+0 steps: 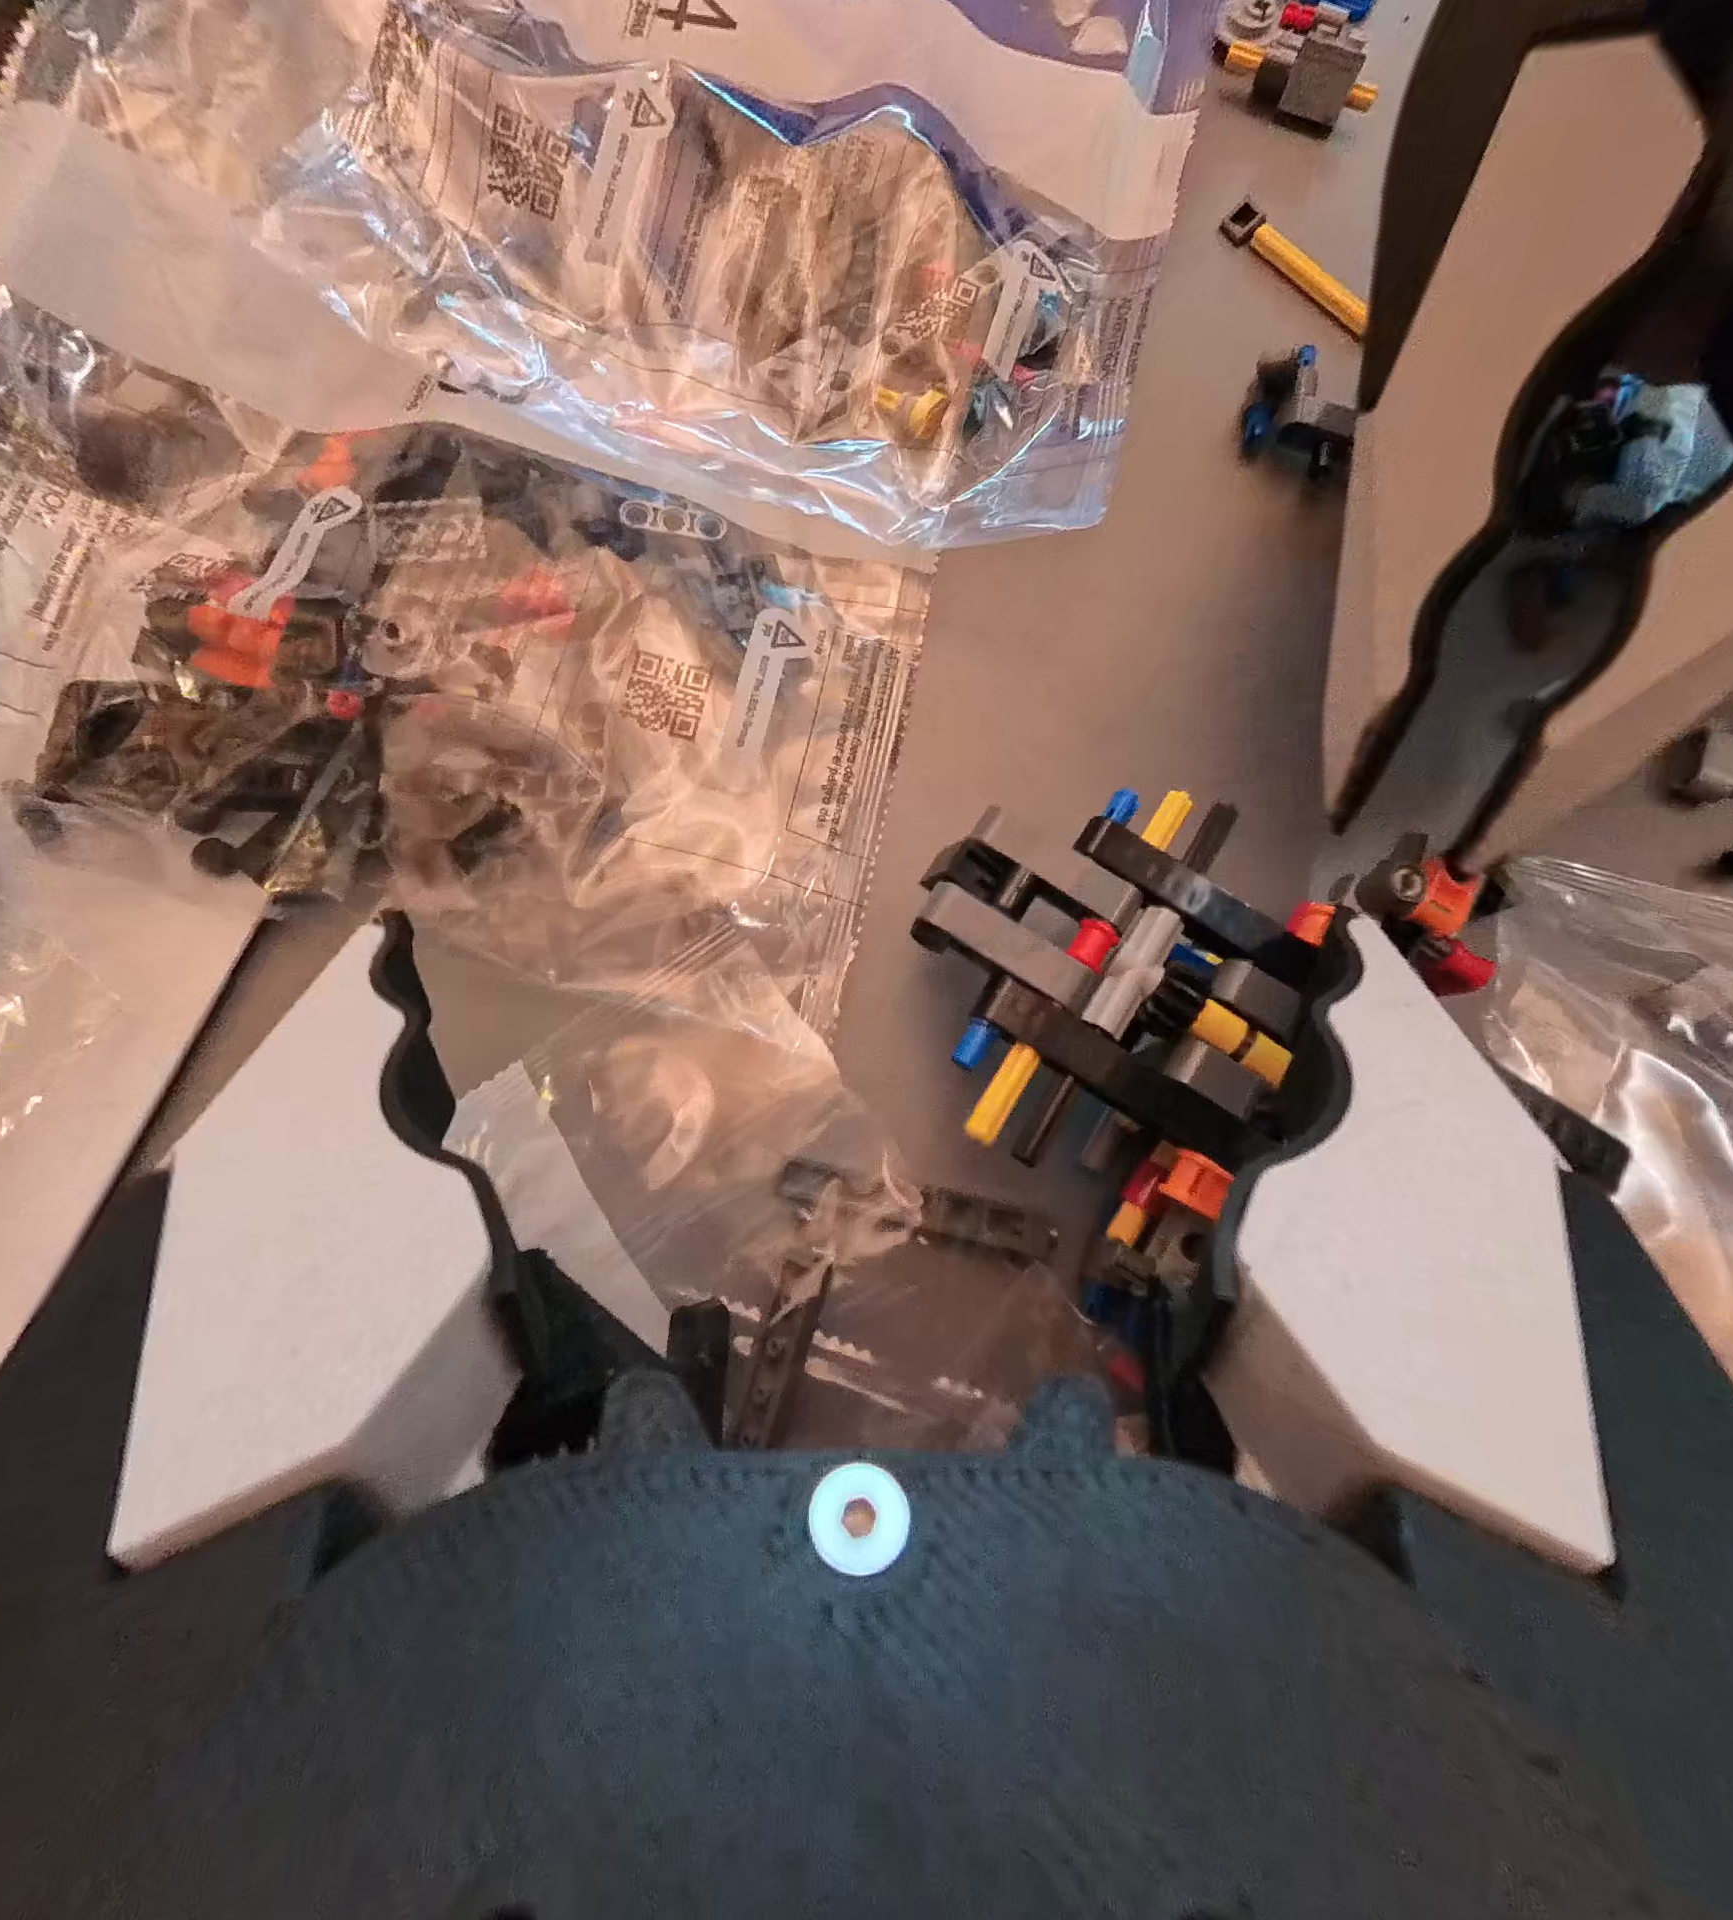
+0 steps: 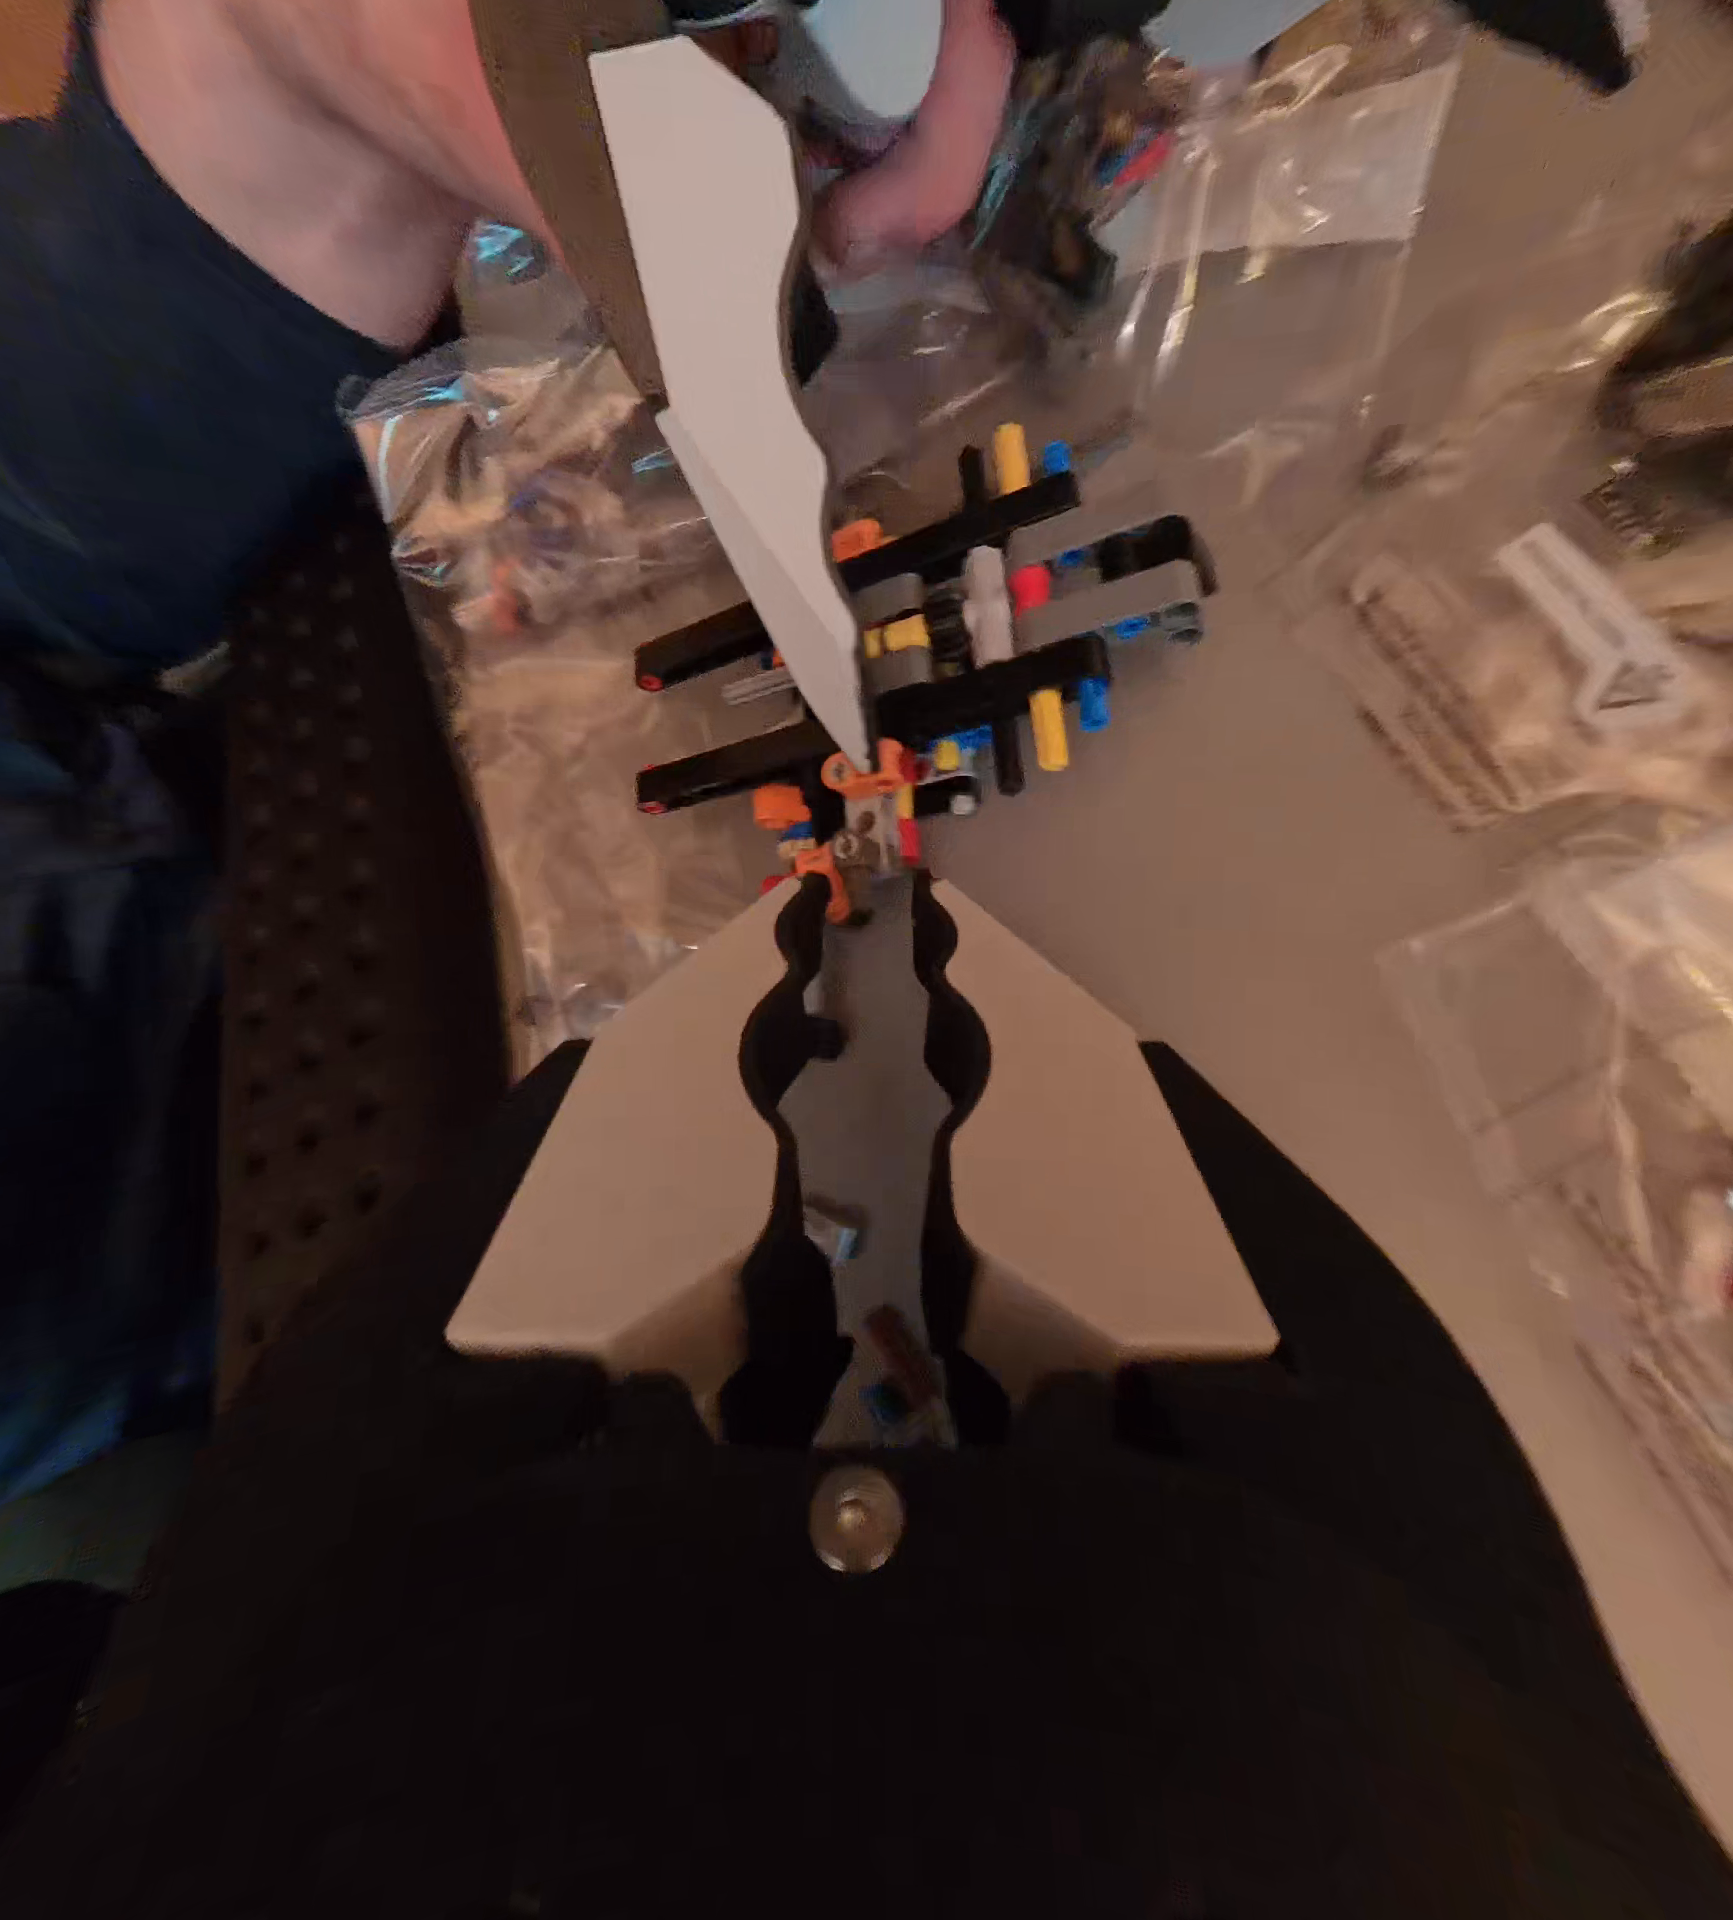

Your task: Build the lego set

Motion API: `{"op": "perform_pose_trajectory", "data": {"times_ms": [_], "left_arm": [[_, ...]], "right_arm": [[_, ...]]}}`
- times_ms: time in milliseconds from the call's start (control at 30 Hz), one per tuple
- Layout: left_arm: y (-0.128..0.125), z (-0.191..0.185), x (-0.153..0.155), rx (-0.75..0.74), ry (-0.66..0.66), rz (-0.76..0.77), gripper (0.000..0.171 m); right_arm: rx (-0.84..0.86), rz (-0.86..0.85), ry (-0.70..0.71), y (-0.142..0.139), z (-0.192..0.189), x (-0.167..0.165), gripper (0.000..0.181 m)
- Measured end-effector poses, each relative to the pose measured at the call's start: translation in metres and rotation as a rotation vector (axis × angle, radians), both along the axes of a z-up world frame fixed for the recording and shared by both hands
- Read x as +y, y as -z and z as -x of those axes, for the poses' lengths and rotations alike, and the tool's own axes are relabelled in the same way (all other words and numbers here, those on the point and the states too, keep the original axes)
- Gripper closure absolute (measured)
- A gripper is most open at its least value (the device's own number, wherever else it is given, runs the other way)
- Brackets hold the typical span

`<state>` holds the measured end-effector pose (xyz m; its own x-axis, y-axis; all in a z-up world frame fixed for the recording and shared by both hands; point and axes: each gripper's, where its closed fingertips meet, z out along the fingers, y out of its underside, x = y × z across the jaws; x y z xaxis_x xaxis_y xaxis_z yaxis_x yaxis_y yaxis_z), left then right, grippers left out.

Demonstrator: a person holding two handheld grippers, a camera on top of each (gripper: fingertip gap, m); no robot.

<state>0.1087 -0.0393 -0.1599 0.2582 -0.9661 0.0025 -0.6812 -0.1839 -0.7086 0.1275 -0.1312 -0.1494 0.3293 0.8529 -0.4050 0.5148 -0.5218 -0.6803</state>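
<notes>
While the left gripper point(image 1: 867, 1023) is hanging spread wide over the grey table point(image 1: 1132, 644), the lego assembly point(image 1: 1116, 982) is lying flat on that table, a lattice of black and grey beams crossed by yellow, black and blue axles. It is sitting between the left gripper's two fingers, pressed close to one finger point(image 1: 1309, 1049), which seems to be touching its edge; the other finger point(image 1: 426, 1070) is standing well apart from it, so nothing is being clamped.

The right gripper point(image 2: 867, 883) is reaching toward the assembly point(image 2: 945, 634) from the opposite side, its fingers drawn nearly together. They are pinching a small orange and grey piece point(image 2: 857, 831) just beside the assembly's near edge, though blur is making it hard to tell whether that piece is already joined to the lattice. In the left wrist view the same gripper point(image 1: 1402, 842) is coming down just beside the assembly, its tips on the orange piece point(image 1: 1433, 894).

Clear plastic bags of parts point(image 1: 446, 644) are lying beside the assembly, some tucked under the left gripper. Farther from the assembly, a loose yellow axle point(image 1: 1298, 272) and a small grey sub-build point(image 1: 1309, 73) are resting on the table. A person's hand point(image 2: 893, 177) is gripping the left tool beyond the assembly.
</notes>
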Motion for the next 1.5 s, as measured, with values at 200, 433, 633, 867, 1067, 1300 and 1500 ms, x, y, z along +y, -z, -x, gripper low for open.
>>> {"op": "perform_pose_trajectory", "data": {"times_ms": [200,433,633,867,1067,1300,1500], "left_arm": [[-0.002,0.000,-0.002,0.024,0.010,-0.031,0.012],[-0.008,-0.003,-0.002,0.042,0.034,-0.102,0.013],[-0.006,0.004,0.003,0.029,0.012,-0.078,0.013],[-0.002,0.009,0.007,0.002,-0.013,-0.001,0.023],[0.002,0.006,0.011,-0.019,-0.019,0.000,0.028],[0.003,0.009,0.013,-0.006,-0.049,0.007,0.024],[0.004,0.008,0.011,0.007,-0.055,0.021,0.023]], "right_arm": [[0.018,0.083,-0.031,0.003,0.005,-0.008,0.171],[0.019,0.096,-0.053,0.005,0.006,-0.011,0.172],[-0.048,-0.106,-0.068,0.004,0.011,-0.005,0.173],[-0.131,-0.335,-0.117,0.004,0.020,-0.002,0.174],[-0.143,-0.384,-0.129,0.001,0.025,-0.002,0.181],[-0.113,-0.395,-0.055,-0.010,0.029,0.004,0.164],[-0.187,-0.427,-0.068,0.002,0.042,0.006,0.164]]}}
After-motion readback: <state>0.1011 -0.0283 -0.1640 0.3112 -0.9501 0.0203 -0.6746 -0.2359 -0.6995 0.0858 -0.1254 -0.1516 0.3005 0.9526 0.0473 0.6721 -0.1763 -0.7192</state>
